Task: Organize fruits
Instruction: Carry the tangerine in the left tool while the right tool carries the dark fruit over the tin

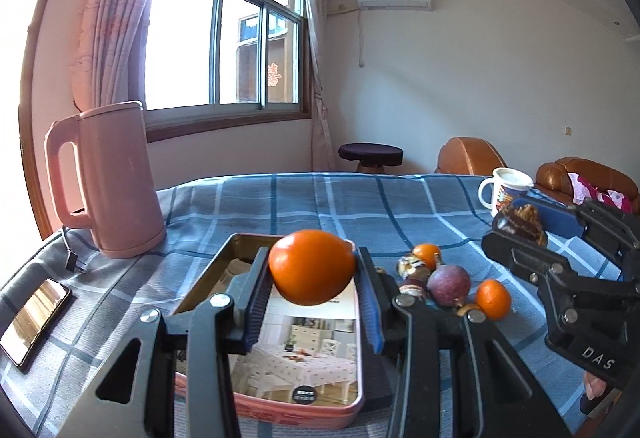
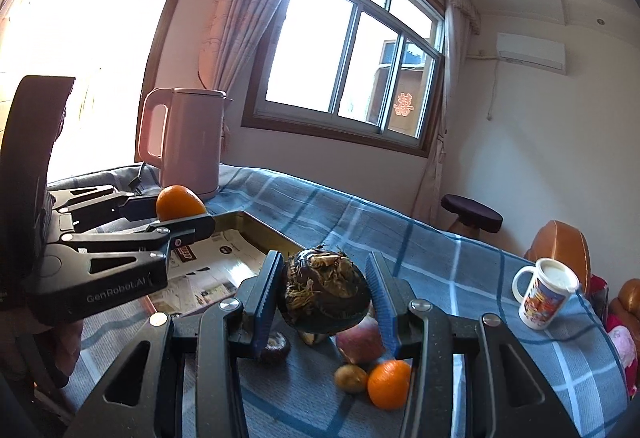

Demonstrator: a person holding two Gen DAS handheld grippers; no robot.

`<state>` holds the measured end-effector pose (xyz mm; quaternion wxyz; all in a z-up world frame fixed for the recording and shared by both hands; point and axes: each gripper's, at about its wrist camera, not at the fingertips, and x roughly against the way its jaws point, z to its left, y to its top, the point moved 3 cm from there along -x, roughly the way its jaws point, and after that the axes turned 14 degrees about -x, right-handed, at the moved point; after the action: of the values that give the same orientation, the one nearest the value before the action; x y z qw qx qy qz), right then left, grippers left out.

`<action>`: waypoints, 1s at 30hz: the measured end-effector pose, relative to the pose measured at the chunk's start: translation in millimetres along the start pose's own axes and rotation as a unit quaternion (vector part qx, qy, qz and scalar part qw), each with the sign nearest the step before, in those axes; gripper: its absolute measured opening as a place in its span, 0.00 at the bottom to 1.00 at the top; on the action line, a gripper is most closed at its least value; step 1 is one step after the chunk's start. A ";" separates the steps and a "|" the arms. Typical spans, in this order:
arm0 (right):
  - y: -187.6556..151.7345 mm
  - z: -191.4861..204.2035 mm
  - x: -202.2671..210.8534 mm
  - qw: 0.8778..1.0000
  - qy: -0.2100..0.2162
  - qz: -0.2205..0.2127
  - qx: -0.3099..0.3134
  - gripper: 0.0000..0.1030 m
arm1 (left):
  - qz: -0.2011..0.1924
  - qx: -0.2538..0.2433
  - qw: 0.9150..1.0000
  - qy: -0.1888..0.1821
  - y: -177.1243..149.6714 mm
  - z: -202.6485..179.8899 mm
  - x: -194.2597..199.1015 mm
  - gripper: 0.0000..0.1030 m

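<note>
Left gripper (image 1: 314,302): pads clamped on an orange (image 1: 312,267), held above the open tin tray (image 1: 224,258). Right gripper (image 2: 326,308): pads clamped on a dark, rough, fibrous fruit (image 2: 326,292), held clear of the blue checked cloth (image 1: 360,206), to the right of the tray. Loose on the cloth beside the tray: a purple fruit (image 1: 448,284) and two small oranges (image 1: 493,299). A pink kettle (image 1: 112,178) stands behind the tray; a mug (image 1: 505,190) stands well apart at far right.
</note>
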<state>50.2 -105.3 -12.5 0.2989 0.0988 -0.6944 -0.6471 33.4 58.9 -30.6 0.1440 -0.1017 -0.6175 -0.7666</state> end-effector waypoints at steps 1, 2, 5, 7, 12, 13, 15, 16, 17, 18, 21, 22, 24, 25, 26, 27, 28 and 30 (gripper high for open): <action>1.4 1.8 -1.7 1.000 0.001 0.000 0.002 0.44 | 0.001 0.001 1.000 0.001 -0.4 1.8 -0.4 0.41; 2.7 3.7 -2.9 1.000 0.003 0.000 0.003 0.44 | 0.003 0.002 1.000 0.003 -0.9 4.0 -1.1 0.41; 6.9 10.8 -7.4 1.000 0.009 0.001 0.010 0.44 | 0.007 0.004 1.000 0.008 -2.1 8.5 -3.1 0.41; 9.9 14.4 -9.6 1.000 0.013 0.001 0.013 0.44 | 0.011 0.003 1.000 0.010 -2.7 11.0 -4.4 0.41; 15.8 25.2 -19.4 1.000 0.022 0.005 0.021 0.44 | 0.019 0.005 1.000 0.014 -6.2 18.7 -9.3 0.41; 16.1 27.5 -22.1 0.999 0.023 0.007 0.023 0.44 | 0.020 0.004 1.000 0.014 -6.0 19.3 -9.5 0.41; 16.8 31.1 -26.7 0.999 0.026 0.010 0.025 0.44 | 0.022 0.005 1.000 0.017 -6.9 22.9 -10.8 0.41; 17.5 32.7 -28.7 0.999 0.027 0.011 0.026 0.44 | 0.023 0.005 1.000 0.018 -7.1 24.4 -11.3 0.41; 17.8 34.3 -30.9 0.999 0.029 0.012 0.026 0.44 | 0.025 0.004 0.999 0.019 -7.5 26.3 -12.3 0.41; 18.1 36.2 -33.5 0.999 0.031 0.014 0.026 0.44 | 0.026 0.005 0.999 0.020 -7.5 27.9 -12.7 0.41; 19.3 42.1 -40.9 0.999 0.036 0.020 0.026 0.44 | 0.030 0.006 0.999 0.023 -8.4 33.6 -15.0 0.41; 19.6 44.2 -43.6 0.999 0.038 0.022 0.026 0.44 | 0.031 0.007 0.999 0.025 -8.9 35.9 -15.8 0.41; 19.8 48.2 -47.6 0.998 0.041 0.025 0.027 0.44 | 0.034 0.007 0.999 0.027 -9.5 39.3 -17.7 0.41; 20.4 50.1 -49.1 0.998 0.041 0.026 0.028 0.44 | 0.036 0.007 0.999 0.029 -9.9 41.6 -18.7 0.41; 20.3 51.8 -51.1 0.998 0.042 0.028 0.028 0.44 | 0.036 0.006 0.999 0.030 -10.0 42.6 -19.2 0.41; 19.9 52.9 -52.8 0.998 0.044 0.029 0.028 0.44 | 0.038 0.006 0.999 0.032 -10.2 44.6 -20.2 0.41; 19.8 54.1 -54.4 0.998 0.045 0.031 0.029 0.44 | 0.039 0.006 0.999 0.033 -10.4 46.6 -21.2 0.41; 19.0 57.5 -59.7 0.998 0.047 0.036 0.029 0.44 | 0.043 0.006 0.998 0.035 -11.1 50.3 -23.4 0.41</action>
<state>71.6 -23.0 -10.5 0.3510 0.1126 -0.7009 -0.6106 50.5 112.3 -37.7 0.1990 -0.1006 -0.6115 -0.7592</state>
